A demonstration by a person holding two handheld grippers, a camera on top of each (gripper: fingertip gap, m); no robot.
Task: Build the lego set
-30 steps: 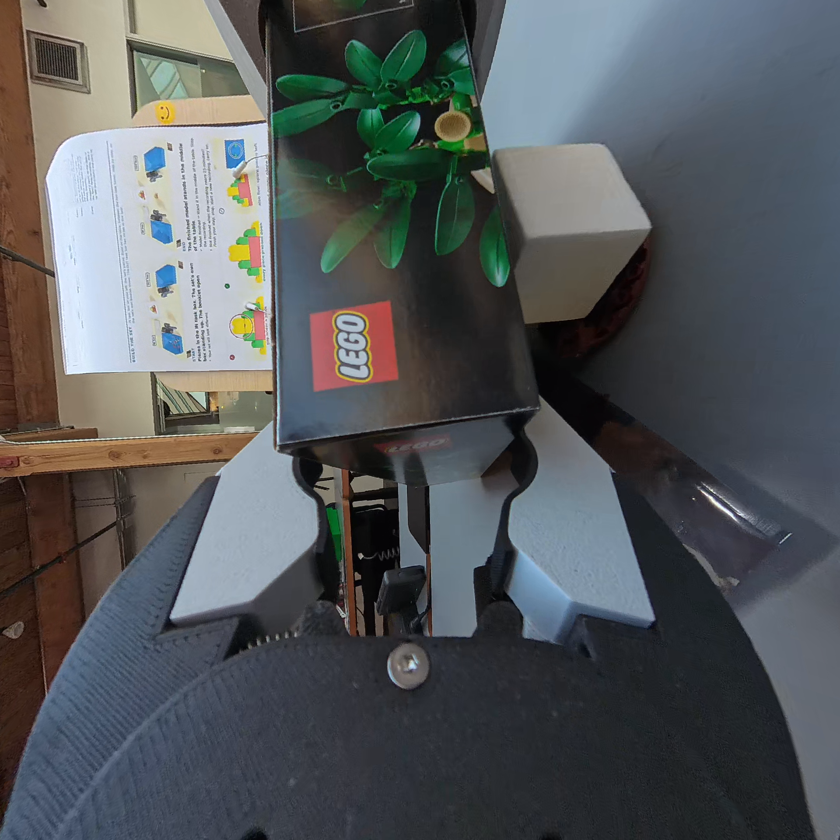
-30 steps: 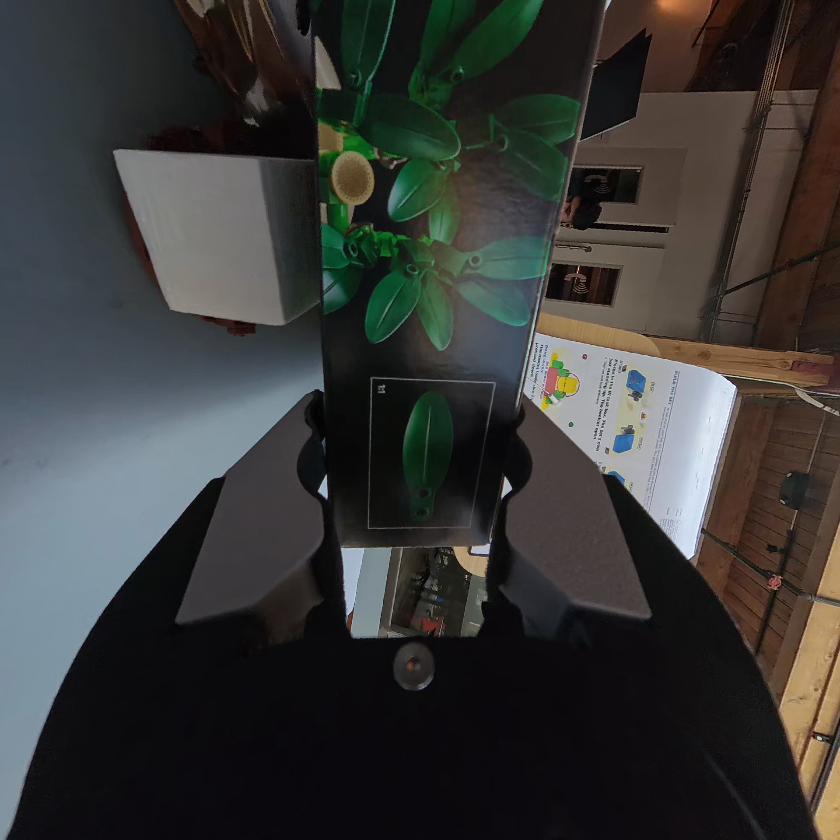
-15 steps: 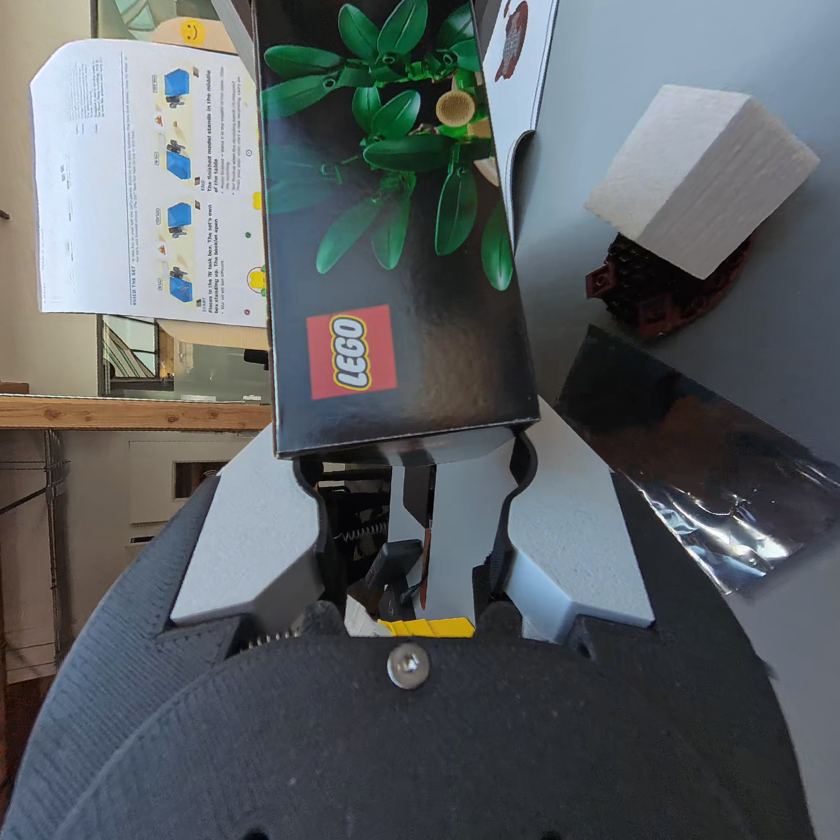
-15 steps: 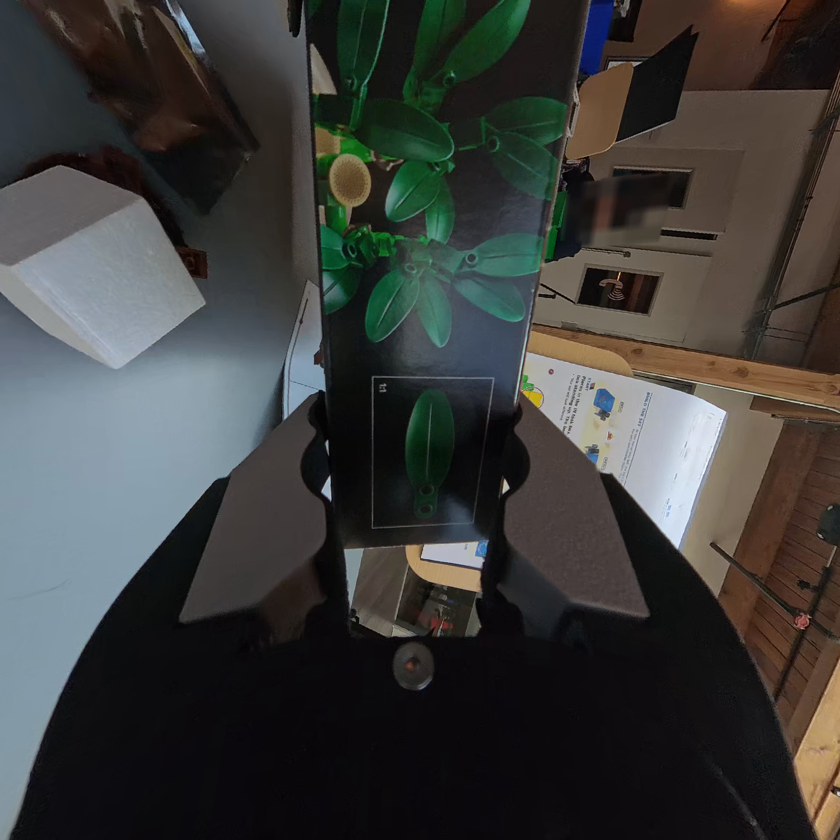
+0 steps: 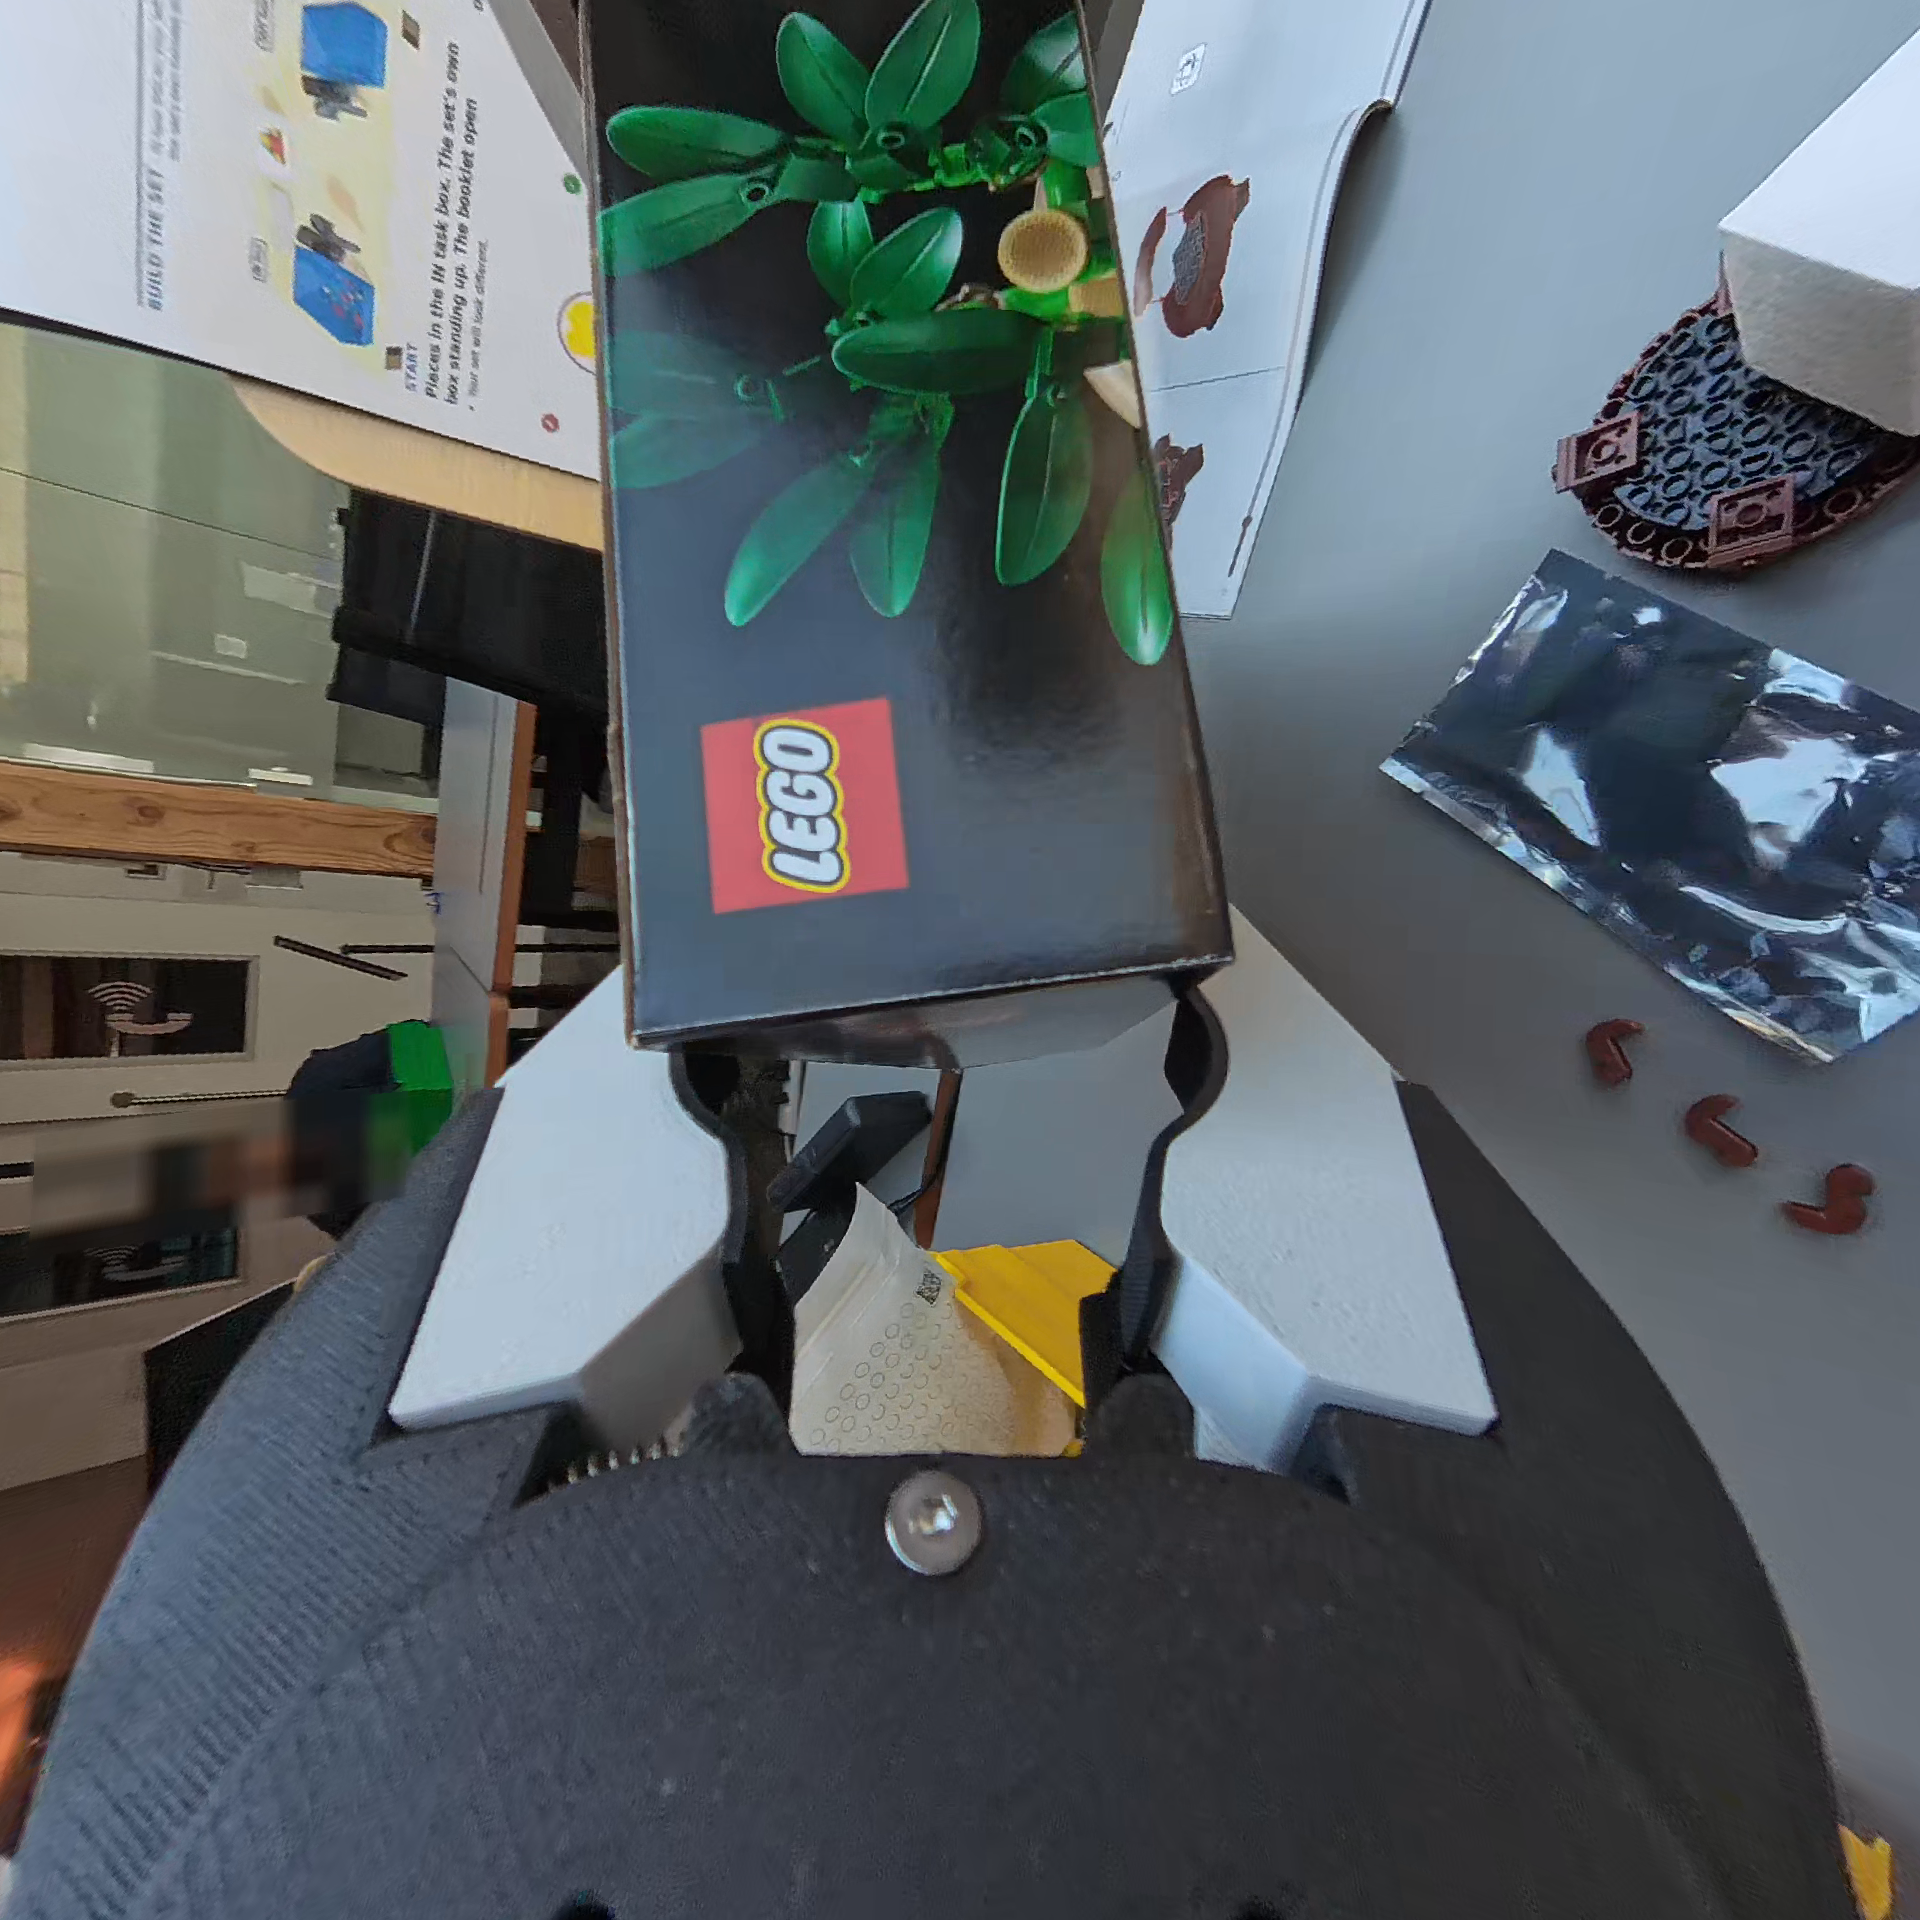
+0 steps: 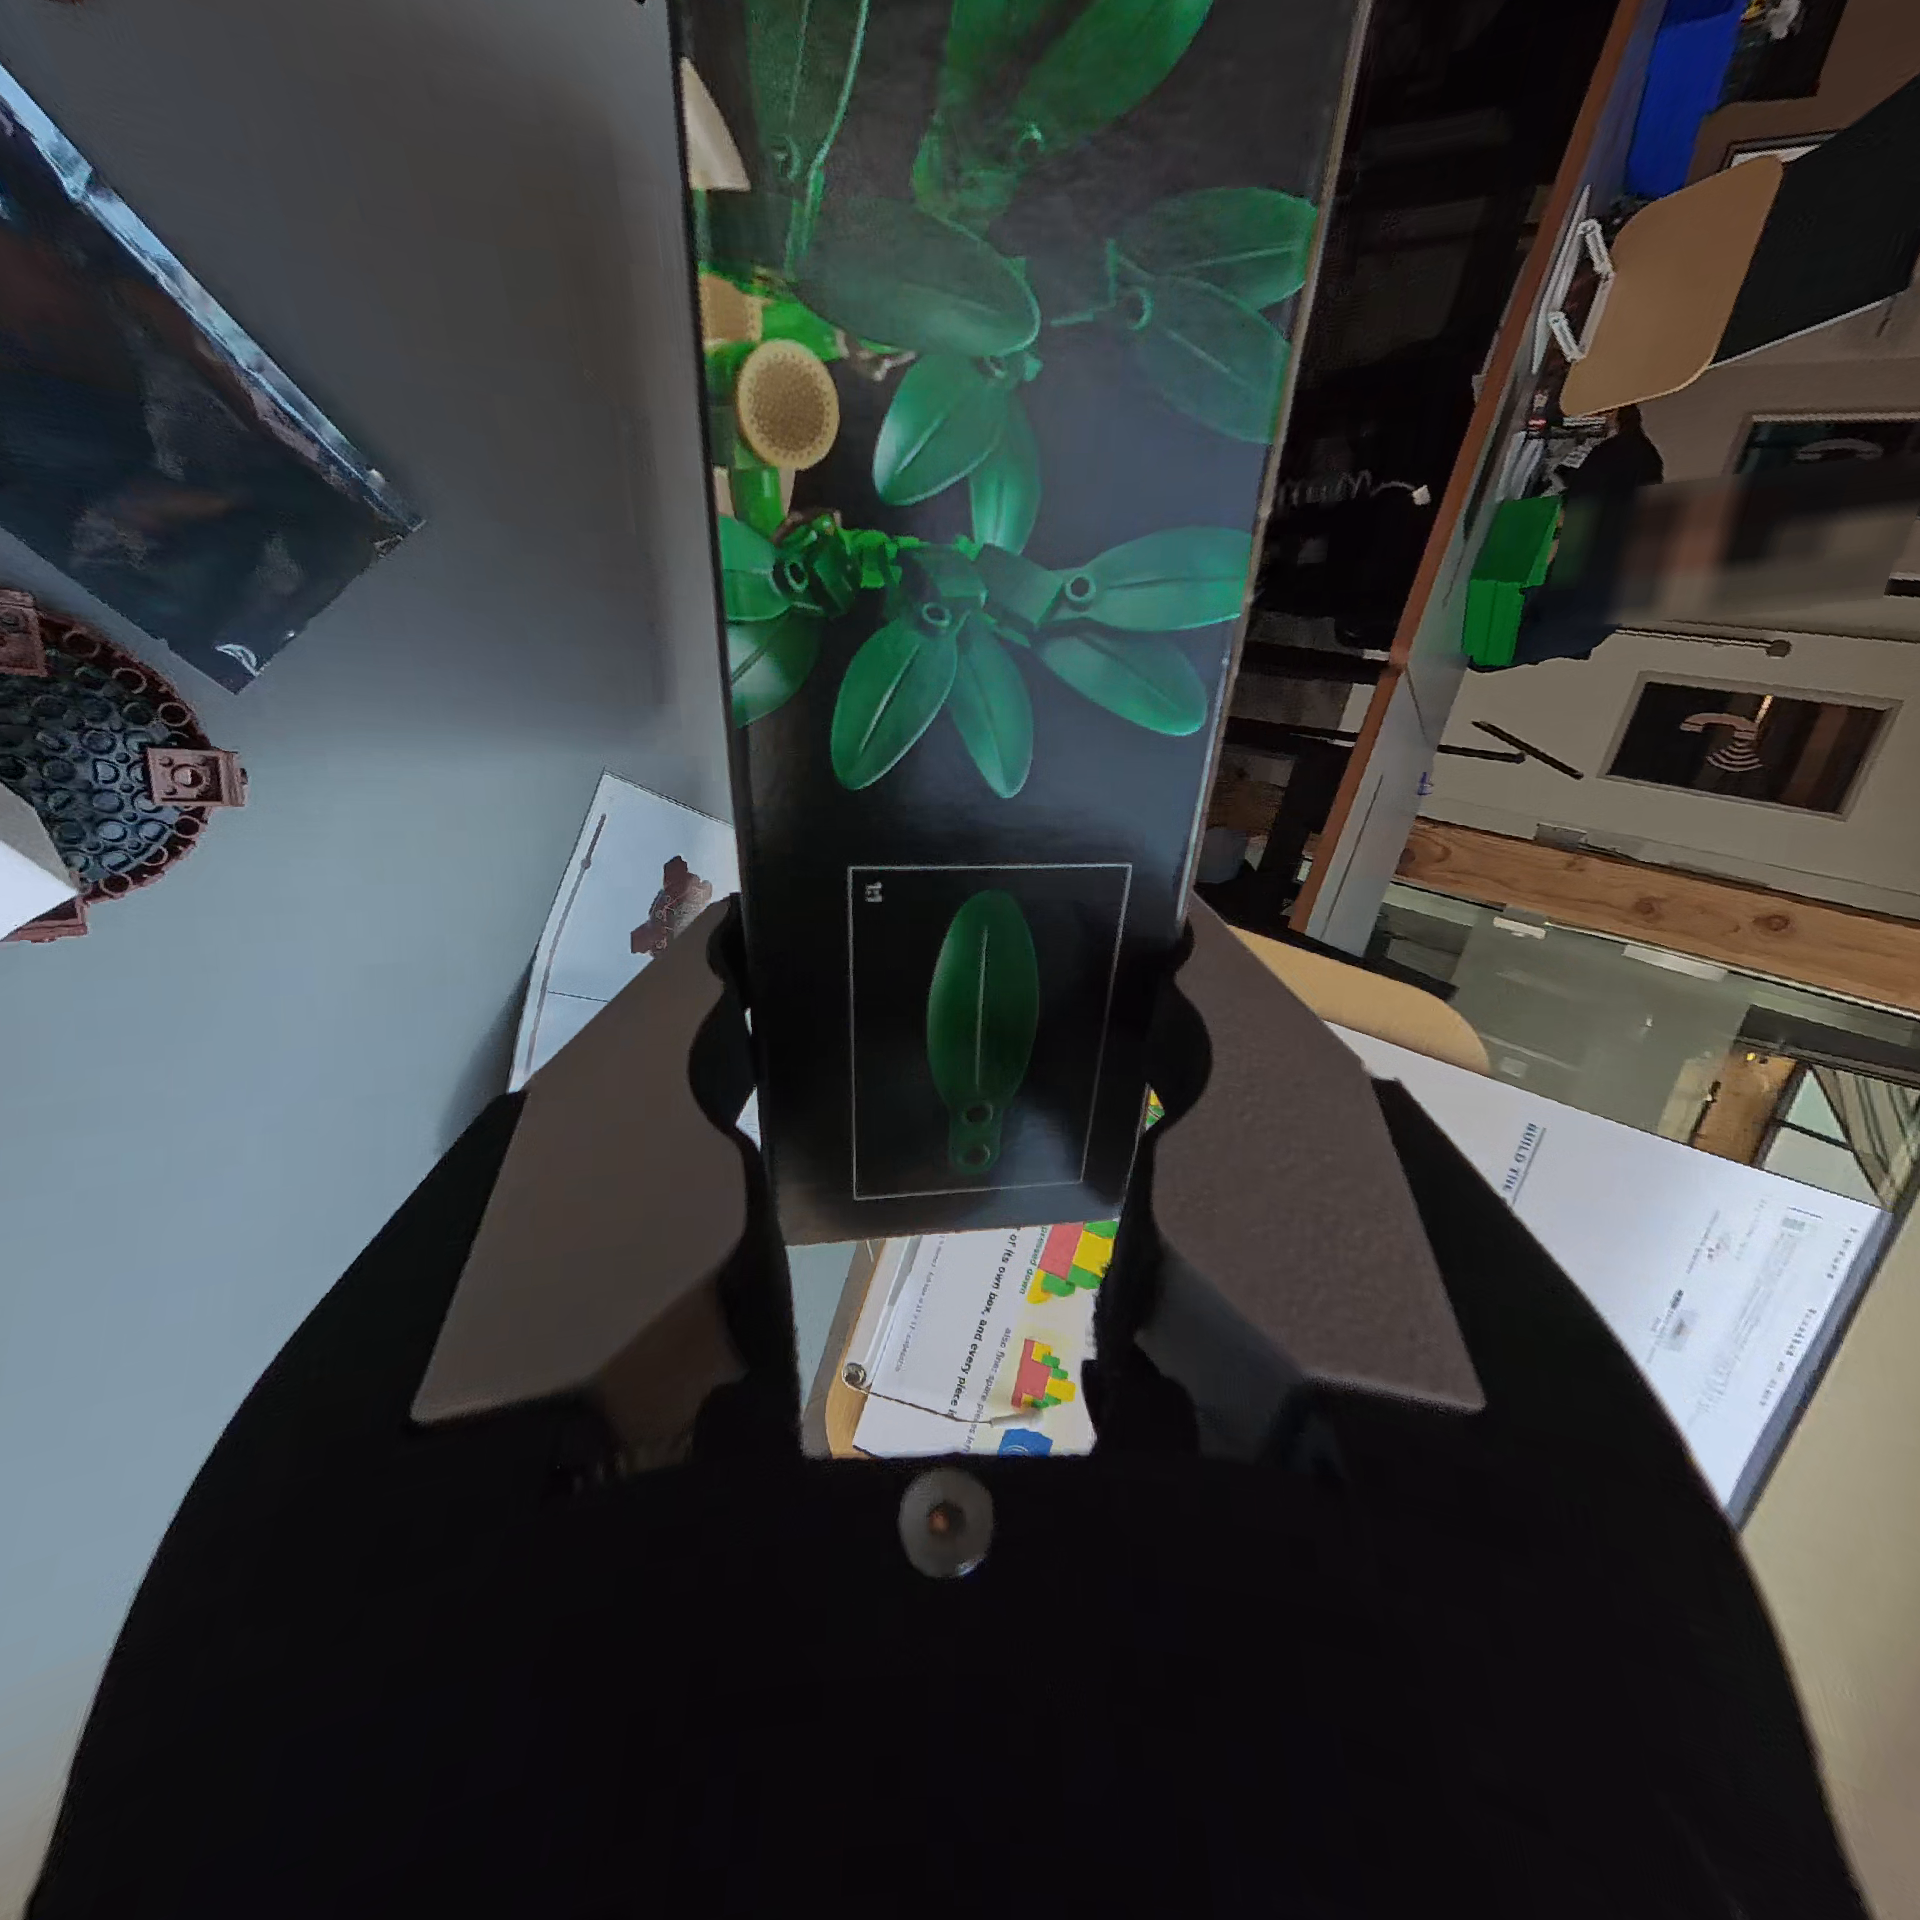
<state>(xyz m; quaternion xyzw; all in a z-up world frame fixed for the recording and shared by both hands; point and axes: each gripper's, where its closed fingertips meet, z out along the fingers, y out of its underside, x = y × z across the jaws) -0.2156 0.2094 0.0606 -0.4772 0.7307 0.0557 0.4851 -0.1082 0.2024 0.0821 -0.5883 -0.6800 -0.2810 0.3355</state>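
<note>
Two tongs share one load: the left tongs point(image 5: 951, 1049) are clamped on the logo end of the black set box point(image 5: 894, 540), and the right tongs point(image 6: 961, 1049) pinch its opposite end, the box point(image 6: 987, 582) held off the grey surface point(image 5: 1455, 727) between them. From the left wrist view, a white booklet point(image 5: 1236, 260) lies open on the surface at about one o'clock; a brown round base plate point(image 5: 1725, 468) sits under a white foam block point(image 5: 1839, 260) at two o'clock, a shiny dark bag point(image 5: 1683, 821) at three o'clock, and three small brown pieces point(image 5: 1725, 1127) just below it. A pale parts bag point(image 5: 904, 1351) and something yellow point(image 5: 1029, 1299) show in the gap between the left jaws, under the box's end.

I'd judge this to be the unpacking step, with the box being tipped or carried to get its contents out. Next comes either shaking the remaining bags loose or setting the box aside, well apart from the base plate and loose pieces so nothing gets knocked.

Compared with a second ago, the views have swung: the foam block and plate have slid from just beside the box to the frame's edge, and the brown pieces and pale bag have come into sight.
</note>
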